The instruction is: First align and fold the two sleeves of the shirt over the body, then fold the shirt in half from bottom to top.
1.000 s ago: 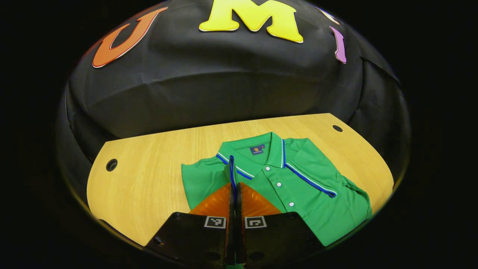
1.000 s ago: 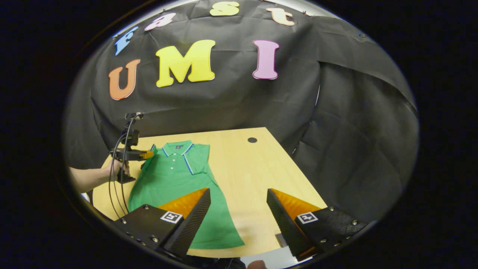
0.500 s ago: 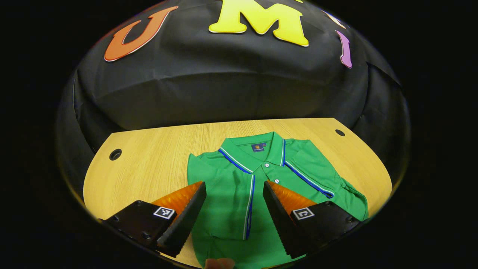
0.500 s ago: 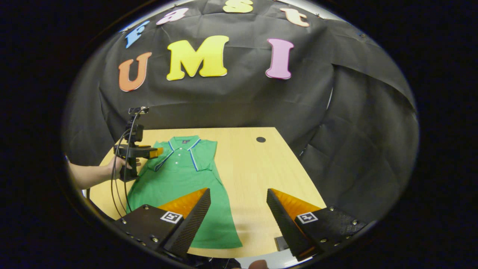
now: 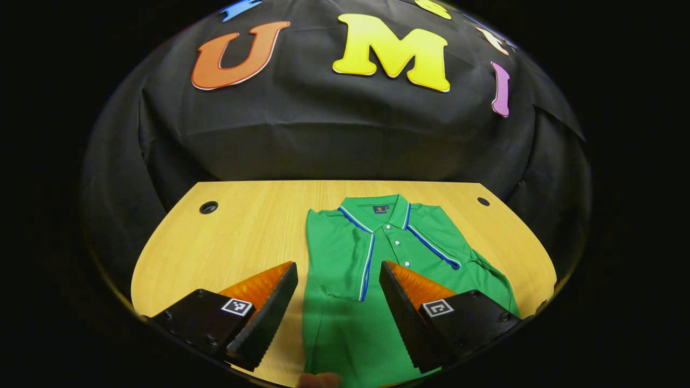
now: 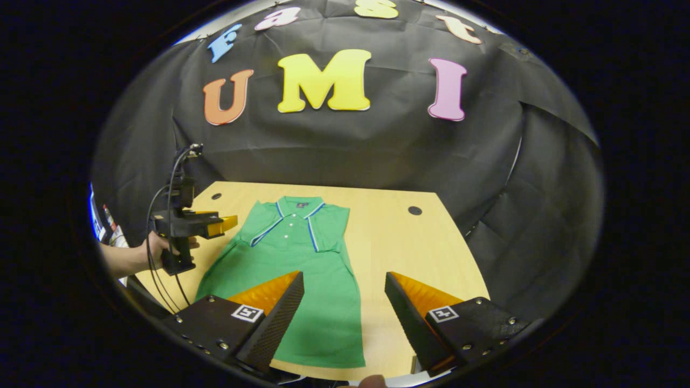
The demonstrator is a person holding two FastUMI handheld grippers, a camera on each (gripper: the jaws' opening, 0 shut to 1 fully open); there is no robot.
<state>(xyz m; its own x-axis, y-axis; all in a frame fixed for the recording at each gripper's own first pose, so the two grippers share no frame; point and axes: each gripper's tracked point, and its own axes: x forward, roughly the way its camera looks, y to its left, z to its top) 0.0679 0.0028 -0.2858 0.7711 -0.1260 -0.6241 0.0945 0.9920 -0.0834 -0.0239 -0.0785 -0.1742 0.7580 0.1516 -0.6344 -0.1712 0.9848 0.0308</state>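
Green polo shirt (image 5: 345,280) lying flat on the light wood-grain surface (image 5: 242,237), collar toward the black cloth wall. Soft knit look, blue-and-white piping along the collar and sleeve cuffs, small white buttons down the placket. Both sleeves folded in over the body, so the top half reads as a neat rectangle, with the cuff stripes slanting in toward the placket. Hem end nearest the cameras, spreading a bit wider than the shoulders in the right gripper view.

Left gripper (image 5: 338,275) hovering above the lower part of the shirt, jaws spread wide, nothing between them. Wedge-shaped fingers with ribbed inner faces.

Right gripper (image 6: 345,285) also spread wide and empty, left finger over the hem area, right finger over bare wood beside the shirt.

Round cable holes (image 5: 208,207) near the surface's far corners. Hand (image 6: 153,248) gripping the left gripper's handle off the shirt's side, cables looping down from it.
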